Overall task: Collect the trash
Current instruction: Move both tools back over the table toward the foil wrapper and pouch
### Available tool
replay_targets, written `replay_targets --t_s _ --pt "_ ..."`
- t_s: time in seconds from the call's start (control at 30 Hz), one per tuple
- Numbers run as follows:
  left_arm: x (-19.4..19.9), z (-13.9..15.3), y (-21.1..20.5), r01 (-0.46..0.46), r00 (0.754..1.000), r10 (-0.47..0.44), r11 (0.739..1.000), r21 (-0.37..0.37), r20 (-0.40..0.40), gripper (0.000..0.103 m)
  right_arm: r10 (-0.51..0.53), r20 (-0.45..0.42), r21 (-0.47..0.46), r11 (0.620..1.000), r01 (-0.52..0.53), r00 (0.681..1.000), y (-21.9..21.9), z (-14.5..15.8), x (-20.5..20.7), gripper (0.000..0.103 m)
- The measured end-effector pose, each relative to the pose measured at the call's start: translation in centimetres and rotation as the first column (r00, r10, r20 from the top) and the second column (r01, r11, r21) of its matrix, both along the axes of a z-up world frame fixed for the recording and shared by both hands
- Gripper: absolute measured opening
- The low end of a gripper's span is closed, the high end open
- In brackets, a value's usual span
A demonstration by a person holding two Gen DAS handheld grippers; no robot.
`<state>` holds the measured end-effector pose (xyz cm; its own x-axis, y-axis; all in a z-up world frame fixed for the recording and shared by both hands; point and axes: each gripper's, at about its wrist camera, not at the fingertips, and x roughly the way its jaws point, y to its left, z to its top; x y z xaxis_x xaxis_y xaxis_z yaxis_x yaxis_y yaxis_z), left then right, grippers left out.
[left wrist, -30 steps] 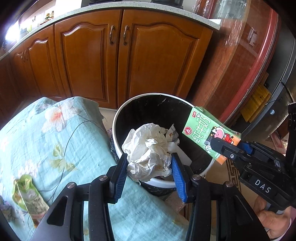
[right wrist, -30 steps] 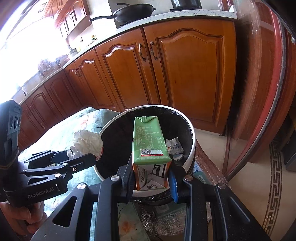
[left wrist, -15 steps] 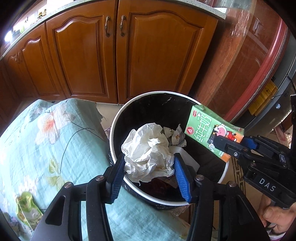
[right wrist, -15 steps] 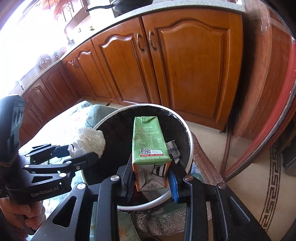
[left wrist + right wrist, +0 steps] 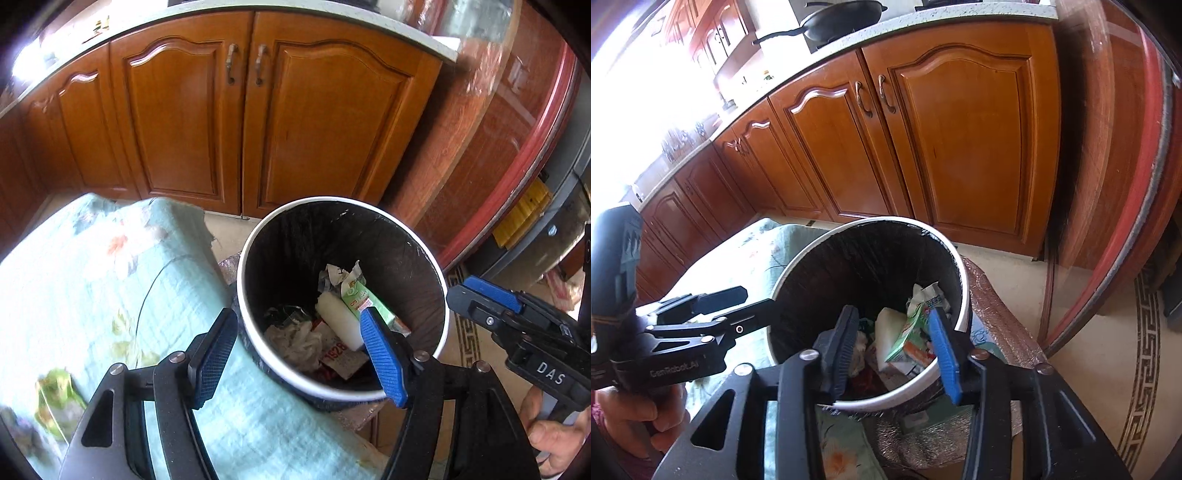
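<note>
A round bin (image 5: 343,397) with a white rim and black liner stands beside the bed. Inside it lie a crumpled white paper ball (image 5: 295,341) and a green milk carton (image 5: 364,301) among other scraps. My left gripper (image 5: 299,360) hangs over the bin's near rim, its jaws opening with nothing held between them. My right gripper (image 5: 894,354) is above the bin (image 5: 955,269) too, jaws opening and empty, with the carton (image 5: 908,338) lying below them. Each gripper also shows from the side in the other's view: the right gripper (image 5: 476,295) and the left gripper (image 5: 738,302).
A pale green floral cover (image 5: 92,295) lies left of the bin, with a green wrapper (image 5: 55,398) on it. Wooden cabinets (image 5: 240,122) stand behind. A red-edged round table (image 5: 1145,184) curves along the right. A hand (image 5: 554,439) holds the right gripper.
Both grippers opened over the bin. The paper ball fell from the left gripper and the milk carton from the right one; both now lie inside the bin.
</note>
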<state>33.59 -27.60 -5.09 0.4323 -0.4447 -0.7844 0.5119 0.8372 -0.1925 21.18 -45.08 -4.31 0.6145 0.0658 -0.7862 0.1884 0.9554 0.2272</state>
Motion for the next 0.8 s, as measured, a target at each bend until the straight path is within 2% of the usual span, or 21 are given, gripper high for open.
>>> replay_targets --t_s 0.17,0.3,0.43,0.57,0.63,0.8 --pt "-3.1 -0.9 3.2 -0.055 0.998 0.054 0.997 -0.052 -0.008 0.069 0.016 0.022 0.027 0.999 -0.017 1.0 1.2 0.0 -1.8 0.052" --pt "-5.7 -1.5 6.2 -0.117 0.993 0.115 0.99 -0.08 -0.028 0.069 0.021 0.063 0.054 0.998 -0.025 0.998 2.8 -0.1 -3.5 0.077" --pt "-8.6 -1.7 9.2 -0.151 0.988 0.149 0.983 -0.101 -0.033 0.069 0.053 0.077 0.065 0.996 -0.058 0.996 5.0 -0.4 -4.5 0.077" --pt "-11.7 -1.7 12.2 -0.183 0.982 0.185 0.981 -0.064 0.021 0.071 0.085 0.081 0.082 0.992 -0.092 0.993 7.1 -0.7 -5.2 0.079" --pt "-13.0 -1.6 13.6 -0.202 0.978 0.204 0.978 -0.044 0.042 0.071 0.099 0.078 0.104 0.989 -0.107 0.992 8.1 -1.0 -5.6 0.086" --pt "-15.5 -1.7 17.3 -0.271 0.961 0.271 0.963 -0.003 0.057 0.072 0.14 0.05 0.128 0.981 -0.145 0.989 10.5 -2.2 -5.9 0.086"
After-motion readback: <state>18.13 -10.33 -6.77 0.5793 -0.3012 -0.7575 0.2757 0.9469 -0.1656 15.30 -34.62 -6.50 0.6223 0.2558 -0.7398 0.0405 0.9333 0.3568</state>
